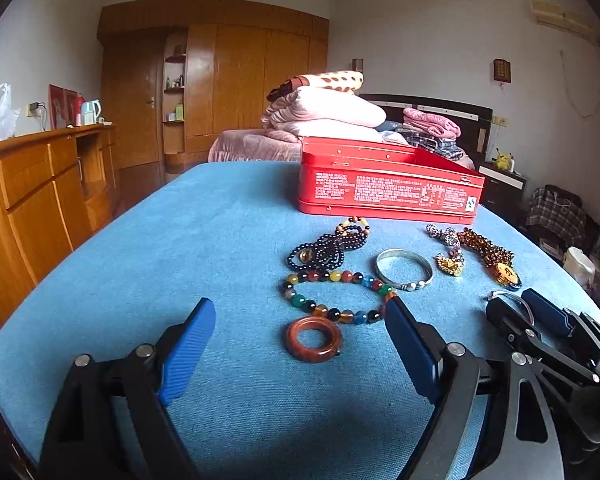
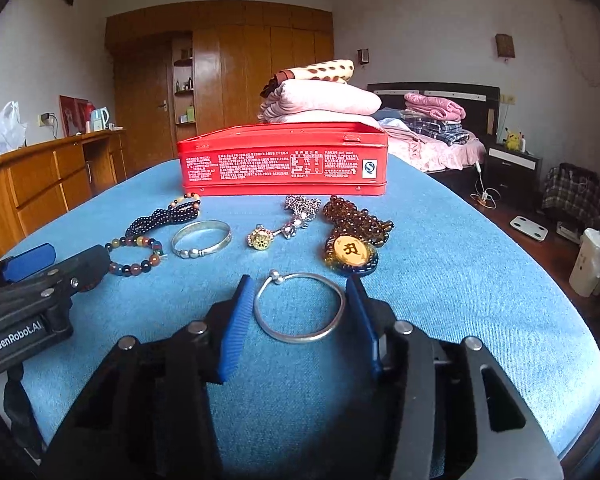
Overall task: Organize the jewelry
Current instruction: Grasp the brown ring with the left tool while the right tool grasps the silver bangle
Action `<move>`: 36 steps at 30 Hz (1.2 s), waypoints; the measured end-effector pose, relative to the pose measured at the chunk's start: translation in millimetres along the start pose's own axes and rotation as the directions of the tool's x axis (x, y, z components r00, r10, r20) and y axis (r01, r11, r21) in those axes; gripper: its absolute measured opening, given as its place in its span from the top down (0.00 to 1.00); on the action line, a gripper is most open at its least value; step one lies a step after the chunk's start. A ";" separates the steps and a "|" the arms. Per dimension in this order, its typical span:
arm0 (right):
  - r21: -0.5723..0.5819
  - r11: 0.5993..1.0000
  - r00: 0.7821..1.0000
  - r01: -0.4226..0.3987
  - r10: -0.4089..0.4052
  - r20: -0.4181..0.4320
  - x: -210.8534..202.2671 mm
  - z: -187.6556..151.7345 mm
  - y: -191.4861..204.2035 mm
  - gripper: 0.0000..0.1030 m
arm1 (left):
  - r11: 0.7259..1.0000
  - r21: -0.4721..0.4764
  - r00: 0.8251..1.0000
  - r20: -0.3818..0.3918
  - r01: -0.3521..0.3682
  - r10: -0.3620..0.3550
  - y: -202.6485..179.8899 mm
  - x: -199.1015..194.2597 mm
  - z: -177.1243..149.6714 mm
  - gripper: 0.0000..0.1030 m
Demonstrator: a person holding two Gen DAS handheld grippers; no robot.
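A thin silver bangle (image 2: 300,307) with a small bead at its open end lies flat on the blue bench (image 2: 460,280), between the wide-spread jaws of the right gripper (image 2: 300,300); whether the blue pads touch it cannot be told. Beyond it lie an amber bead necklace (image 2: 356,236) whose round gold pendant bears a dark character, a silver chain with a gold charm (image 2: 288,220), a broader silver bracelet (image 2: 201,239), a multicoloured bead bracelet (image 1: 336,294), a coil of dark beads (image 1: 328,248) and a reddish-brown ring (image 1: 314,338). That ring lies between the left gripper (image 1: 300,320) pads, whose jaws stand wide and hold nothing. The left gripper's body carries a label reading "GenRobot.AI". At the far side stands an open red tin (image 2: 284,160), its wall covered with small white print too fine to read and a white square mark with a blue "S"-like logo. The jewelry sits near the middle of the bench, with bare blue cloth to the left and right up to the rounded edges. Past the far edge are a bed (image 2: 440,148) piled with folded blankets and a wooden wardrobe (image 2: 220,68).
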State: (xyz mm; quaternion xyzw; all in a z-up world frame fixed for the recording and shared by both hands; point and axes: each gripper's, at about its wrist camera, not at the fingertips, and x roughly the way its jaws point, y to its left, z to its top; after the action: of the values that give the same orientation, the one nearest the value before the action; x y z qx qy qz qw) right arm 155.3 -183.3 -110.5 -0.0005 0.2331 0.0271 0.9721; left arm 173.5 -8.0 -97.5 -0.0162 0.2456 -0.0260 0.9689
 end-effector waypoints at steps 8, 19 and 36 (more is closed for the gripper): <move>-0.006 1.000 1.000 -0.014 0.014 0.005 -2.1 -1.0 -0.1 0.56 | 0.999 -0.028 0.998 -0.047 0.033 -0.034 2.0 8.8 -2.4 0.38; -0.001 0.999 0.999 -0.033 0.033 0.014 -2.7 -2.3 -1.5 0.56 | 1.000 -0.007 0.999 -0.045 0.007 -0.007 -5.3 10.2 -8.0 0.69; -0.004 0.999 0.999 -0.036 0.036 0.017 -13.4 -2.9 -1.9 0.56 | 0.999 -0.012 0.999 -0.004 0.036 -0.036 -4.9 -10.8 -17.4 0.72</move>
State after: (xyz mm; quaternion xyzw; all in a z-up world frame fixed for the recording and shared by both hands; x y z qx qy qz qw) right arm 142.1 -186.0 -107.0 0.0022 0.2246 0.0449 0.9734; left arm 155.5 -12.6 -107.5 -0.0266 0.2475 -0.0422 0.9676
